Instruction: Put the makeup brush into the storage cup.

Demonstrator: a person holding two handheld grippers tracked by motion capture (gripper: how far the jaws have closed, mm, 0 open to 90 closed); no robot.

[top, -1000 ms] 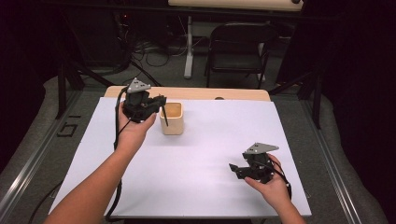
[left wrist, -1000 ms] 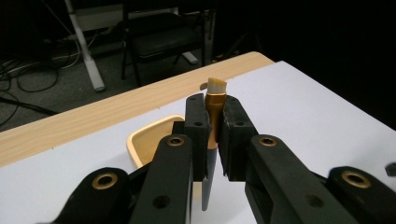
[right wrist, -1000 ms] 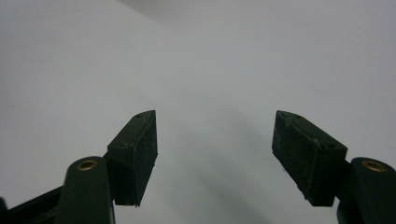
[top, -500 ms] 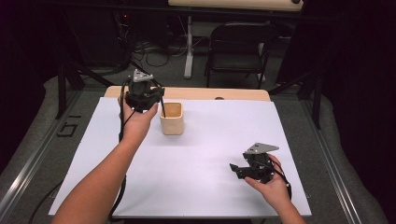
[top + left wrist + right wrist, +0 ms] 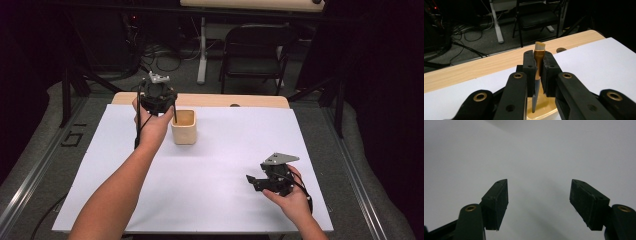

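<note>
The left gripper (image 5: 538, 71) clamps the brush (image 5: 537, 72) upright, handle end inside the cup (image 5: 184, 127); the right gripper (image 5: 539, 202) gapes, far from the cup.

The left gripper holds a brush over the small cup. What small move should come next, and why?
Probably open the left gripper and let go. It is shut on the brush, which stands bristles up, its grey handle end already down inside the beige cup. The right gripper rests open over the white table cover, far from the cup, so it likely needs no move.
</note>
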